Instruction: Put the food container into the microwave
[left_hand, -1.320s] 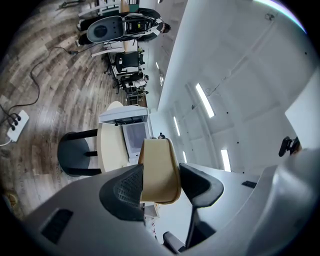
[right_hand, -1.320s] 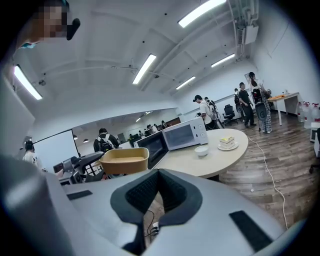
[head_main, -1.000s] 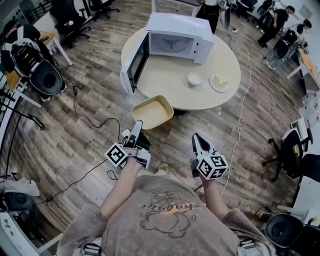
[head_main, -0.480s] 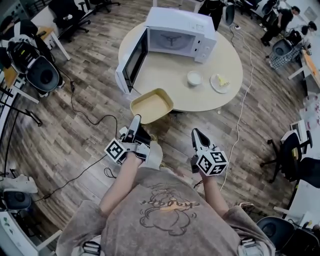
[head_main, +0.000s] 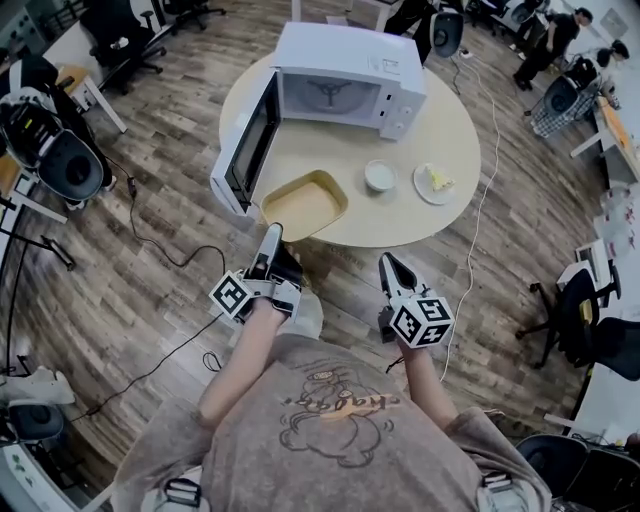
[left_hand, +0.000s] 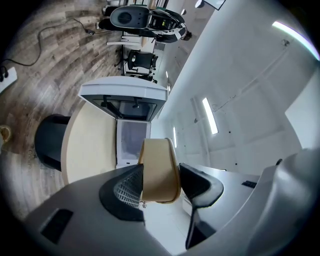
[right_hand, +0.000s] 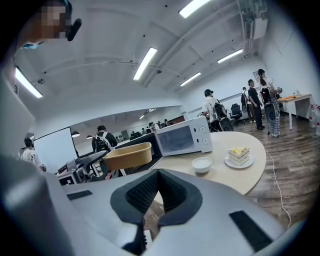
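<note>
Clamping the near wall of the food container (head_main: 303, 205) between its jaws, the left gripper (head_main: 271, 238) holds it over the near edge of the table (head_main: 400, 215), beside the open door (head_main: 243, 145) of the microwave (head_main: 345, 85). The right gripper (head_main: 388, 266) hangs low with jaws together on nothing. The step in hand appears to be transport. The next move likely calls for advancing the container past the door and into the cavity while keeping it level.
</note>
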